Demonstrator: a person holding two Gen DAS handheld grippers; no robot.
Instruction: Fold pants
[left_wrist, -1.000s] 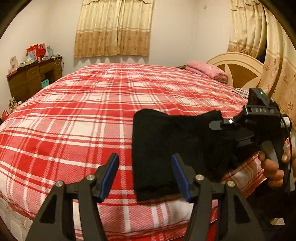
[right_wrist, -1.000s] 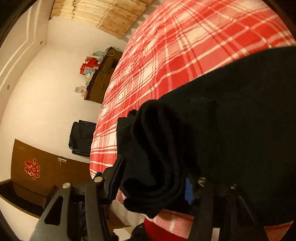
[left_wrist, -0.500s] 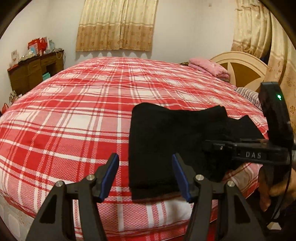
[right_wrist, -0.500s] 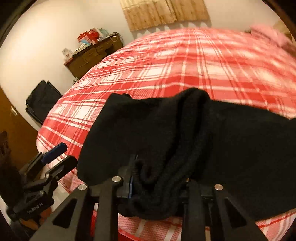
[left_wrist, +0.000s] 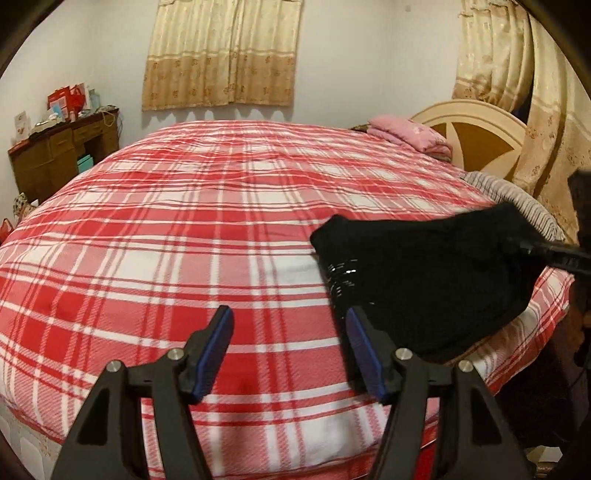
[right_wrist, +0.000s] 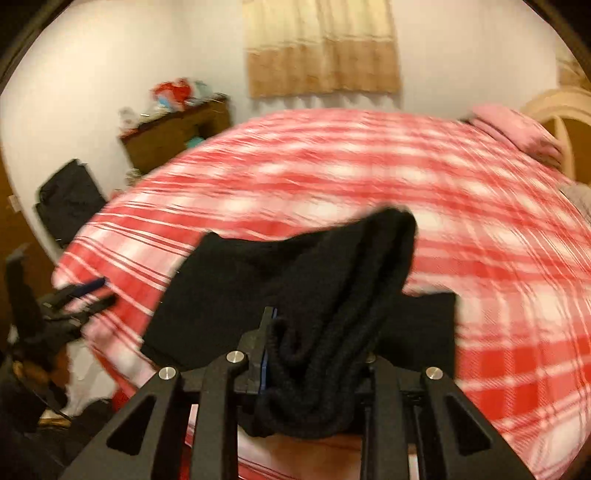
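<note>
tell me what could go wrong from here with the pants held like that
1. The right gripper pinches only a bunched end of the black pants, so the layers could slip out or unfold.
2. The pants lie near the edge of the bed, so a dropped fold might slide off.
3. The left gripper is open and empty, leaving the free side unsupported and likely to skew.

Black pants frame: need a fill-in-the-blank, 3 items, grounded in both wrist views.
1. The right gripper is shut on the ____ pants.
2. The left gripper is ____, holding nothing.
3. The pants hang over a red-and-white ____ bedspread.

Missing words: black; open; plaid
</note>
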